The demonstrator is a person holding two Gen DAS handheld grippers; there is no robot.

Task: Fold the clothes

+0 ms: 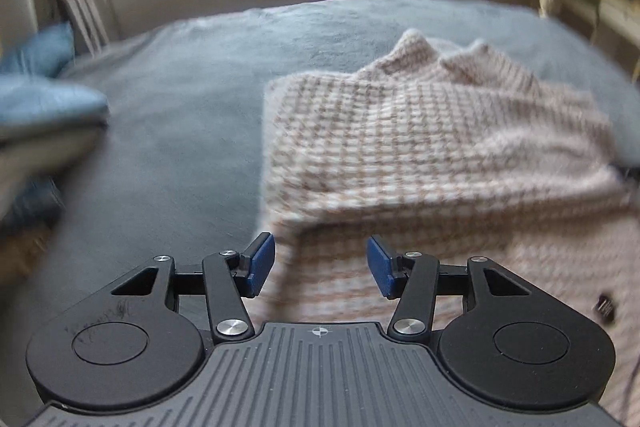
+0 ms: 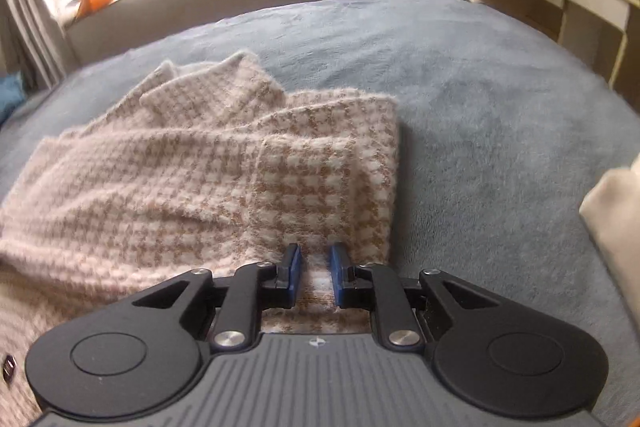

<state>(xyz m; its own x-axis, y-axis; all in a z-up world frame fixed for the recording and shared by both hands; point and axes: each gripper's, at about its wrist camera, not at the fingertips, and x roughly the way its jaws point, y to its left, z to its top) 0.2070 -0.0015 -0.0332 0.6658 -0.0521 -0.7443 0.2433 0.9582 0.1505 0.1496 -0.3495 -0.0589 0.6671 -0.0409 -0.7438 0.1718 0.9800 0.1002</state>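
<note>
Blue-grey bedding covers the bed [image 2: 460,67] where the houndstooth garment [image 2: 180,167] lies part-folded, sleeves drawn over its body. Your right gripper [image 2: 315,277] hangs over the garment's near right edge, fingers nearly together and seemingly pinching nothing; your left gripper [image 1: 321,265] hovers at its near left edge, fingers spread. Next, you'd likely grip that near hem and fold it away.

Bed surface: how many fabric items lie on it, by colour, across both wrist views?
Pink-and-tan houndstooth garment: 1
Blue fabric heap at the bed's left edge: 1, too blurred to separate further
Cream fabric item at the right edge, only partly in view: 1
Total: 3, all on the grey-blue bed cover.
</note>
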